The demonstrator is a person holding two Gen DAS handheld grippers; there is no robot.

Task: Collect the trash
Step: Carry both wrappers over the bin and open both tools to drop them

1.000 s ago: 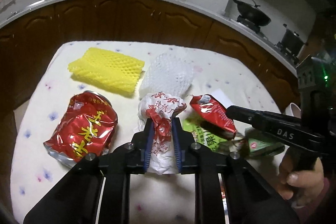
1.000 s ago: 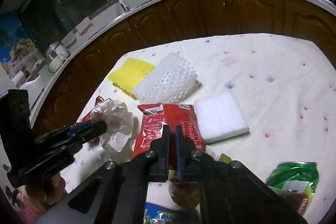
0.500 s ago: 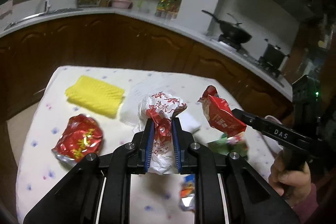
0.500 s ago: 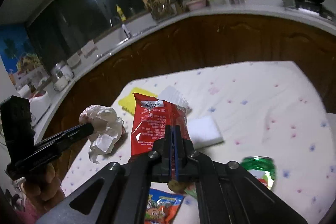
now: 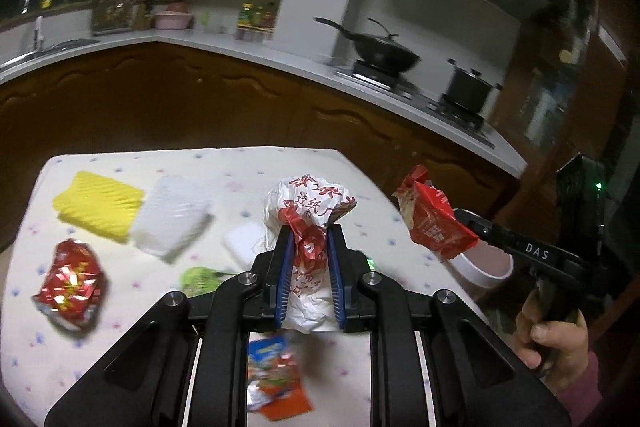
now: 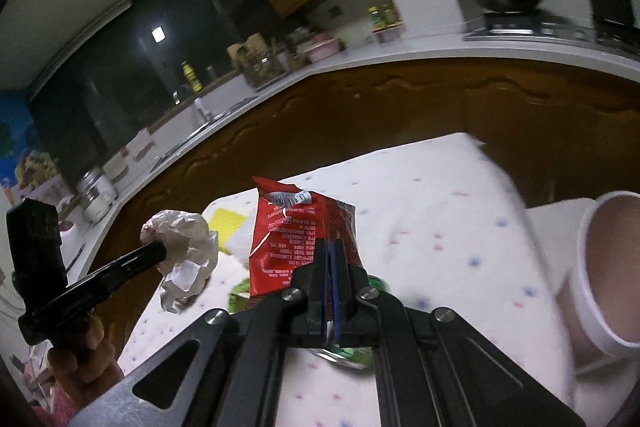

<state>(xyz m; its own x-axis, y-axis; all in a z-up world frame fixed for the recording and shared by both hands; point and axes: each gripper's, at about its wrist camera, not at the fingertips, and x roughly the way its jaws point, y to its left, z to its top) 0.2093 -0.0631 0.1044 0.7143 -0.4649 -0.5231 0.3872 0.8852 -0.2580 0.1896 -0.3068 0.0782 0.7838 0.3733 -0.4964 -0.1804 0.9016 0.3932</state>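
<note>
dim kitchen, wok (image 5: pixel 384 53) sitting on stove; floral-clothed bench (image 5: pixel 208 163) carrying scattered wrappers. left gripper (image 5: pixel 308 247) clamping crumpled white paper wrapper (image 5: pixel 308 205) above bench. right gripper (image 6: pixel 330 267) pinching red snack packet (image 6: pixel 298 235) nearly closed, near white bin (image 6: pixel 600 275).

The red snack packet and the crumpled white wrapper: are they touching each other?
Apart. The left wrist view shows table between the crumpled white wrapper in the left gripper and the red snack packet.

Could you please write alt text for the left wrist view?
The left claw clamps a crumpled white paper wrapper above a littered table. At right, the right claw holds a red snack packet over a white bin.
</note>
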